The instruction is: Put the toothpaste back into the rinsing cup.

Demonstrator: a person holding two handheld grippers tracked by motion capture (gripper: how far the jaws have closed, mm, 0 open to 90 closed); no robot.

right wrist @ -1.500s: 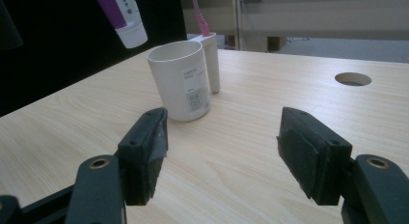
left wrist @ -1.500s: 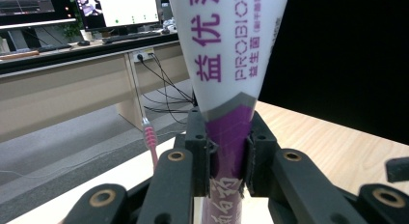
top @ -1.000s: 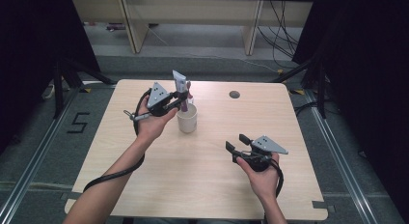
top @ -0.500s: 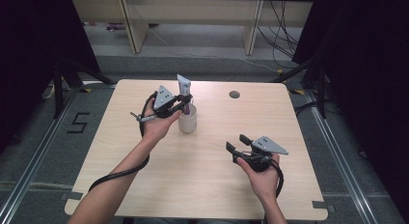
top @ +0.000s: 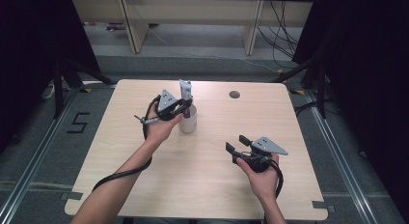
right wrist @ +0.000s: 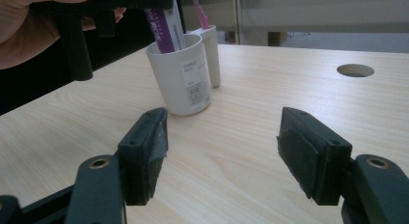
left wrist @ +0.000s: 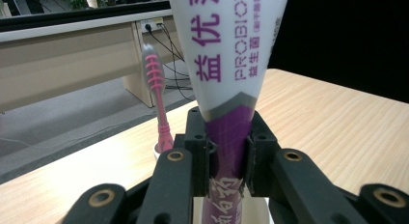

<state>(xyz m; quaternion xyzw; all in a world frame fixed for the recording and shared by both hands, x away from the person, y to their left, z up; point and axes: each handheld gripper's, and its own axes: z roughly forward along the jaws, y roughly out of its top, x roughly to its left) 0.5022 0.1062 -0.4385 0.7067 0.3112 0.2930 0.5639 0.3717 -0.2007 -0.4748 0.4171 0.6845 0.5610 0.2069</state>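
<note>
Lowered since the earlier frame, the left tongs [top: 184, 106] stayed clenched on the toothpaste tube [left wrist: 226, 64], whose lower end had entered the white cup [top: 188, 120] beside the pink toothbrush [left wrist: 156, 96], release remaining, while the right tongs [right wrist: 223, 151] rested released above the bench [top: 212, 175].

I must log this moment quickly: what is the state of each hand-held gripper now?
Left hand-held gripper: closed on the toothpaste tube, whose lower end is in the white cup.
Right hand-held gripper: open, holding nothing.
</note>
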